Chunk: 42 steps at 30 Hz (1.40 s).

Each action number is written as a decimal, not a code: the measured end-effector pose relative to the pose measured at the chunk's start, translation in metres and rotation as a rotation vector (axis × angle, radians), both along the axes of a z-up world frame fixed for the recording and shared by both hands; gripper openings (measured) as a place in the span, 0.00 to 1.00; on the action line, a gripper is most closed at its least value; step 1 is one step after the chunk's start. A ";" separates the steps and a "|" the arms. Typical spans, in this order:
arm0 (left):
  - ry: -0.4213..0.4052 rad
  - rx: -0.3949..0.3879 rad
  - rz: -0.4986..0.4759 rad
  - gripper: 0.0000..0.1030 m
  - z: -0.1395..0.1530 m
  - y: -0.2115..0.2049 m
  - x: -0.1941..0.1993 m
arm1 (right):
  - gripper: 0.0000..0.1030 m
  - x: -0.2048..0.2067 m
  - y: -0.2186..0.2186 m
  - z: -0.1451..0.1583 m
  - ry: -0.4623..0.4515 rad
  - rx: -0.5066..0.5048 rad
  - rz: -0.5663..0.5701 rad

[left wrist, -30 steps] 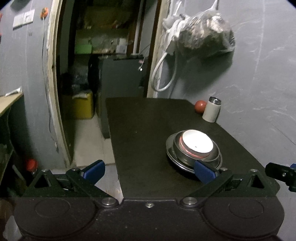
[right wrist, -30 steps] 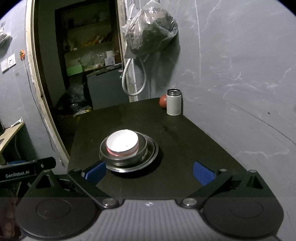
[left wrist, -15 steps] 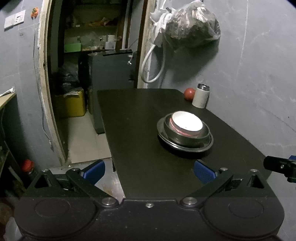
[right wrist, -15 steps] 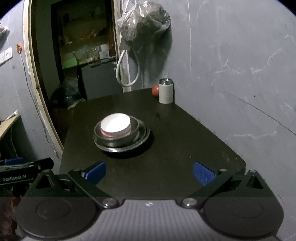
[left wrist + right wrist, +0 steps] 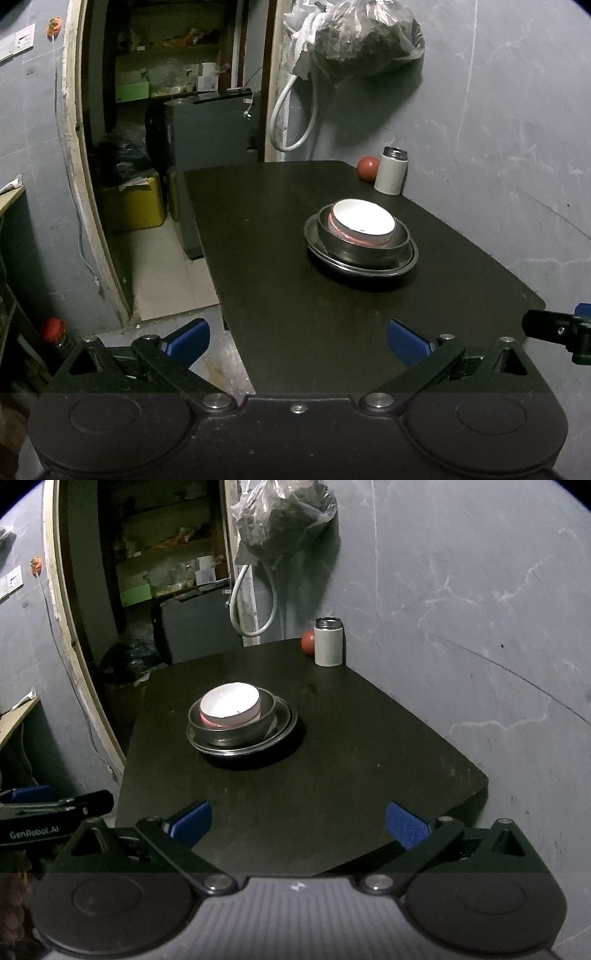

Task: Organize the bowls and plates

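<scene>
Dishes sit stacked on a black table point(image 5: 295, 295) in a dim room with grey walls. The stack has three parts: a white bowl point(image 5: 363, 220) with a pink band around its outside sits inside a steel bowl point(image 5: 364, 246), and that steel bowl sits on a shallow steel plate point(image 5: 406, 263). The stack stands alone near the middle of the tabletop, a little toward the wall side.

Seen from the left wrist camera, the left gripper point(image 5: 298, 339) hovers over the near edge of the table with its jaws spread wide and nothing between them. Its blue pads point(image 5: 188, 339) are well apart from the stack. The black tip of the other tool shows at the right edge of this view.

Seen from the right wrist camera, the right gripper point(image 5: 298, 821) is also spread wide and empty, hovering above the near part of the table, with the dishes ahead and slightly left. The left tool's side, printed with a brand name, shows at the left edge.

At the far corner of the table, against the wall, a white cylindrical container point(image 5: 328, 641) with a metal top stands upright, and a red round fruit point(image 5: 308, 641) lies just beside it. A plastic bag point(image 5: 286, 515) of dark contents hangs on the wall above, next to a white hose loop point(image 5: 291, 110). An open doorway point(image 5: 166, 110) on the left leads to cluttered shelves.
</scene>
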State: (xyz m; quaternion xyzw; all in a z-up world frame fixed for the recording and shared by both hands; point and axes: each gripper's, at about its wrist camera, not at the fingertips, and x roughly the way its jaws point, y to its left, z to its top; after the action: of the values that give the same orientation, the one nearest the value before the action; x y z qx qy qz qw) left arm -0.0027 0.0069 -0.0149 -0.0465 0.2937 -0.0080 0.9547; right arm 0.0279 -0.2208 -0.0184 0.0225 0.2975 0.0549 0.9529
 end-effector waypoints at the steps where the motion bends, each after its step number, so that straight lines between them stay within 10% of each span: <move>1: 0.001 0.002 0.000 0.99 0.000 0.000 0.000 | 1.00 -0.001 0.000 0.000 0.001 0.000 0.000; 42: 0.010 0.009 -0.014 0.99 -0.003 -0.002 -0.001 | 1.00 -0.001 0.000 -0.001 0.019 -0.007 0.003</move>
State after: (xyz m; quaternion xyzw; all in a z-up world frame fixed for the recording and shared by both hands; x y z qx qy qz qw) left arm -0.0032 0.0047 -0.0181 -0.0401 0.2986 -0.0132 0.9534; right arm 0.0268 -0.2210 -0.0196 0.0191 0.3070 0.0553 0.9499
